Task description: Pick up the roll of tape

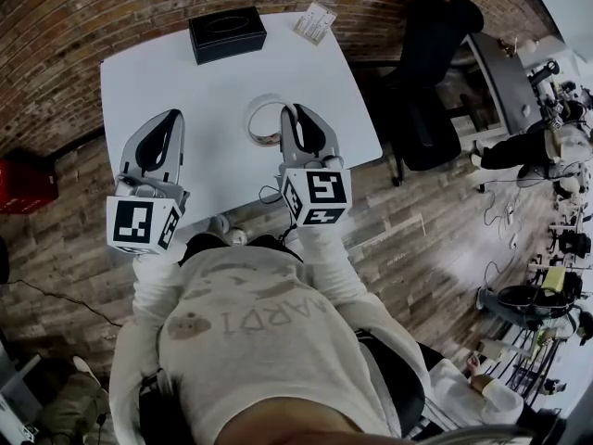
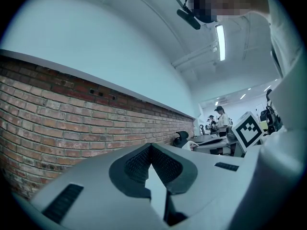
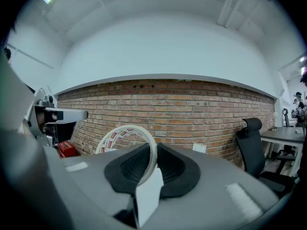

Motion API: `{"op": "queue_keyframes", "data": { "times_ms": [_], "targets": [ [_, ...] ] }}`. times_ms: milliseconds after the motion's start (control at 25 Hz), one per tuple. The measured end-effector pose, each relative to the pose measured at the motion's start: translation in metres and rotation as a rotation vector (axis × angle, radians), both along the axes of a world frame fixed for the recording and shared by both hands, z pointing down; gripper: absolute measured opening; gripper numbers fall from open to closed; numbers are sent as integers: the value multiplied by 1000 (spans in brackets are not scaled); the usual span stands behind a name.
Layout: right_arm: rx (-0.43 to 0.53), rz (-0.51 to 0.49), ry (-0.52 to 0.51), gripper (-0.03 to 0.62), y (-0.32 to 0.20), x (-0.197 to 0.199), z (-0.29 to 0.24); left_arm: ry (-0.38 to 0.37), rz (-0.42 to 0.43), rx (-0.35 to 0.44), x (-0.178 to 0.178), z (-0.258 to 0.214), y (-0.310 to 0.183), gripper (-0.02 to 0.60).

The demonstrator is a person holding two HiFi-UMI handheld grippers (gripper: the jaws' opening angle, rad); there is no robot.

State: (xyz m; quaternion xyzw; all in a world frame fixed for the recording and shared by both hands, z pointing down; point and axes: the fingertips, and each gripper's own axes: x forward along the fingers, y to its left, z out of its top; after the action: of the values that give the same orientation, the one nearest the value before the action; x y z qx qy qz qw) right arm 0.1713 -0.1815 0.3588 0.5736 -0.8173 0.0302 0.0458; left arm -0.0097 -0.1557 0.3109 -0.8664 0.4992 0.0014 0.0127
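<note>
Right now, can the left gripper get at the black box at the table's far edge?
Probably yes: only bare table lies between the left gripper and the black box, and its shut jaws hold nothing.

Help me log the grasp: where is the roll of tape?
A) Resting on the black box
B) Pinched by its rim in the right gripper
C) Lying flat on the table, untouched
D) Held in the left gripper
B: the right gripper view shows the roll of tape standing on edge, its rim clamped between the jaws of the right gripper.
</note>
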Motion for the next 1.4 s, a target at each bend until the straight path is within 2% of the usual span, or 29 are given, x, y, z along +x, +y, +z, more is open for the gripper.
{"op": "queue_keyframes", "data": {
  "times_ms": [640, 1400],
  "targets": [
    [135, -23, 25, 63, 27, 3, -37, 14, -4, 24, 7, -8, 13, 6],
    [169, 9, 13, 63, 43, 9, -47, 25, -14, 45, 4, -14, 25, 6]
  ]
}}
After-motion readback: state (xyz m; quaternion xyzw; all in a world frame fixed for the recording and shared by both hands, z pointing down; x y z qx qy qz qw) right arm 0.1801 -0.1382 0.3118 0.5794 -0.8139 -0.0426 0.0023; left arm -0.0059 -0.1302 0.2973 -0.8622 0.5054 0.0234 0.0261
